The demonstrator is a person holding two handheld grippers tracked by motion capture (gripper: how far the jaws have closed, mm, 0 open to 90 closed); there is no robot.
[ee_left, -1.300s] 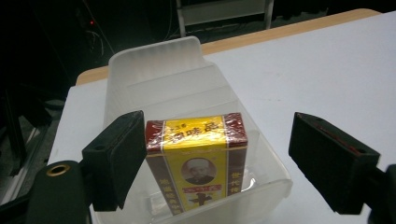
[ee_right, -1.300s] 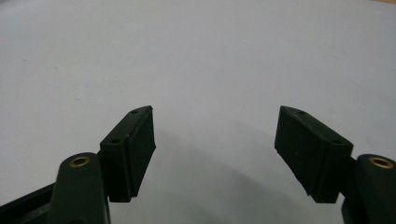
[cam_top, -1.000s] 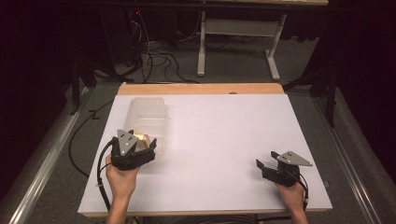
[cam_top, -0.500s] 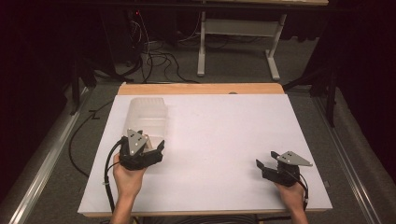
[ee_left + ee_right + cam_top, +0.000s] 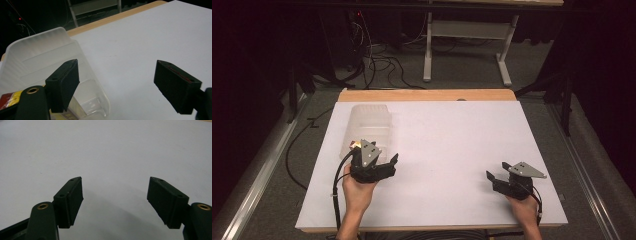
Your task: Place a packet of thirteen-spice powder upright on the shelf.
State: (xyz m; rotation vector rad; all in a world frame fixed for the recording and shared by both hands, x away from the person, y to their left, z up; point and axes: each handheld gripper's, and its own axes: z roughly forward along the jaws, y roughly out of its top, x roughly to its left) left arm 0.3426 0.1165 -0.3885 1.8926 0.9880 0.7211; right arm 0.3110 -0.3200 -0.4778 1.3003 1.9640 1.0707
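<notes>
Looking down from the high view: left tongs sit at the near end of the clear plastic bin on the white counter, jaws apart and just been closing, nothing between them. Right tongs rest well apart at the counter's near right, jaws wide.

Left gripper view: left tongs spread wide; one jaw overlaps the bin rim, bare counter between the jaws.

Right gripper view: right tongs wide, gripping nothing, bare counter ahead.
</notes>
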